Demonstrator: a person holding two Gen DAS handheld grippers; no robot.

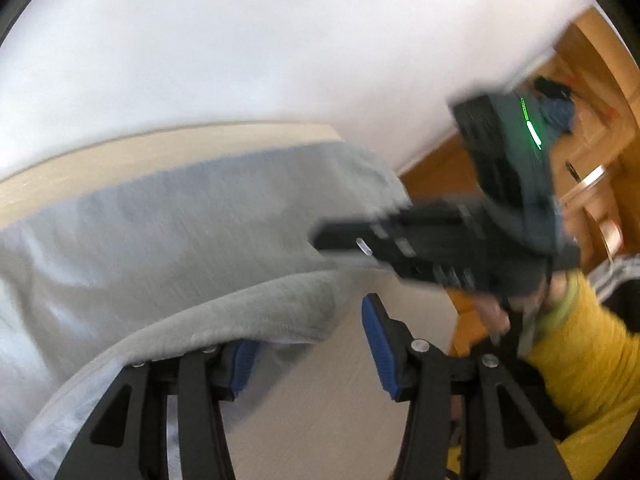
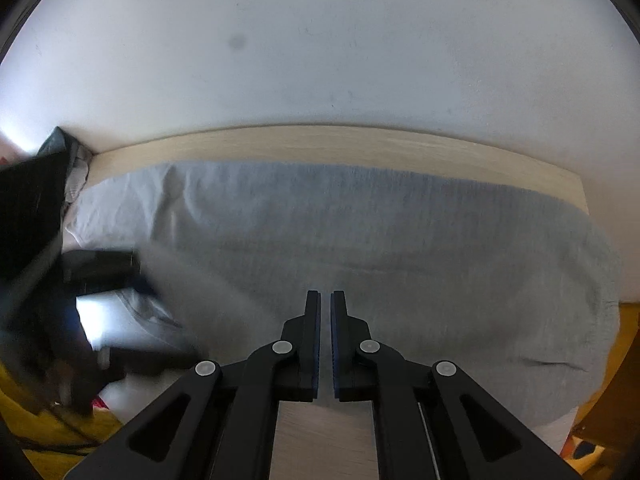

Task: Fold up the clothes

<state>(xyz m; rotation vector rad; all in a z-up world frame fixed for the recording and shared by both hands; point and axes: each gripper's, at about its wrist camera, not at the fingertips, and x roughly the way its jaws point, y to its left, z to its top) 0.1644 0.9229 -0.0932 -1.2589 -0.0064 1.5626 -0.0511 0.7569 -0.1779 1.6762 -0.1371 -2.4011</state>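
Observation:
A light grey garment (image 2: pixel 360 240) lies spread across a pale wooden table (image 2: pixel 320 140), reaching almost to its far edge. My right gripper (image 2: pixel 325 300) hovers over the garment's near part, shut, with nothing visible between its blue pads. My left gripper (image 1: pixel 310 324) stands with its jaws apart at the garment's (image 1: pixel 180 260) folded near edge. The cloth drapes over the left finger (image 1: pixel 244 360), while the right finger (image 1: pixel 378 344) sits over bare table. The right gripper (image 1: pixel 400 248) shows there as a blurred black shape. The left gripper (image 2: pixel 100 268) is a dark blur at the left of the right wrist view.
A white wall (image 2: pixel 320 40) rises right behind the table. A yellow sleeve (image 1: pixel 580 360) holds the right tool. Wooden floor and a door (image 1: pixel 592 140) lie past the table's right end. Dark clothes (image 2: pixel 60 152) are heaped at the table's far left corner.

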